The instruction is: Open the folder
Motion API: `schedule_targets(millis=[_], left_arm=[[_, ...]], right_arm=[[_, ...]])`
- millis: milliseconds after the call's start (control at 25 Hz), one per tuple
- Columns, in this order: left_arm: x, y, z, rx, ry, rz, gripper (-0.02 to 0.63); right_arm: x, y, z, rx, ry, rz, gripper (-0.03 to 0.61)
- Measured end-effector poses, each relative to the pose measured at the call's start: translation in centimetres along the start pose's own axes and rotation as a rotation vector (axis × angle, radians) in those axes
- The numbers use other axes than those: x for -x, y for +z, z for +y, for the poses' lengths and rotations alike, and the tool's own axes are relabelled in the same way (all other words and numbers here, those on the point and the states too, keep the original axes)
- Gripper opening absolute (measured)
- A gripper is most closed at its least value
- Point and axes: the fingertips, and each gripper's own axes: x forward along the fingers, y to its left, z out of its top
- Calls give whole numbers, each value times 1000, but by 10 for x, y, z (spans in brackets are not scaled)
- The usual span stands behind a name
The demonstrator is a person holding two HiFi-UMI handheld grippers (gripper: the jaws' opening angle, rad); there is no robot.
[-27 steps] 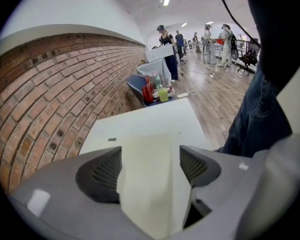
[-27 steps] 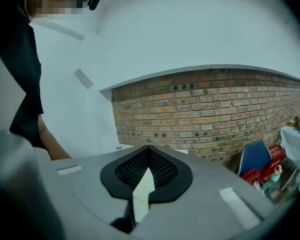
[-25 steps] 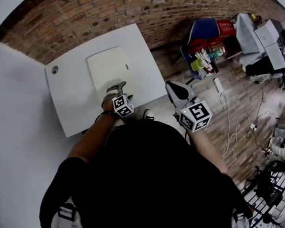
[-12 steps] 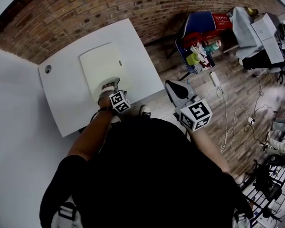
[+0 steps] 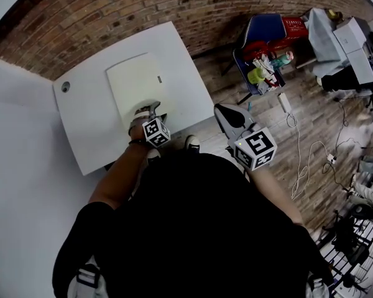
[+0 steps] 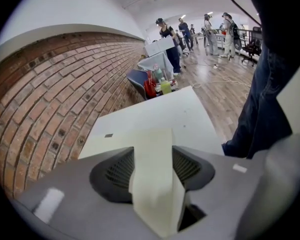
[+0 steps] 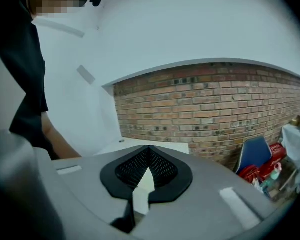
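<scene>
Two risks stand out: the left gripper (image 5: 150,109), jaws closing around the near edge of the cream folder (image 5: 133,79) lying flat on the white table (image 5: 87,132), may pinch both covers together or slip off, while the right gripper (image 5: 220,109), pressed together and empty beside the table, steadies nothing.

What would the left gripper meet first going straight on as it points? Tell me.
The cream folder. The left gripper points down onto its near edge, its jaws closing with that edge between them. The white table seems to lie directly beneath.
</scene>
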Motion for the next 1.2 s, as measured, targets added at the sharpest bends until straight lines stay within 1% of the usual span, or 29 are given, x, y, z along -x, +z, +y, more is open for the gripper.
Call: schedule_targets(millis=[120,480,680,880,1200], left_arm=[[3,2,-1,7,0,-21,179],[6,7,-5,23,9,-46,99],[10,7,-7,37,1,-53,80],[19,11,-3,68,3,-87,64],[44,19,11,154,35,-166,48]], right_arm=[[0,-1,2,1,5,1,-3],[6,-3,4,2,3,1,-3],[6,-2,7,3,9,-2,-3],[5,-2,11,6,18,-9,-3],[3,2,22,13,43,-15,-3]])
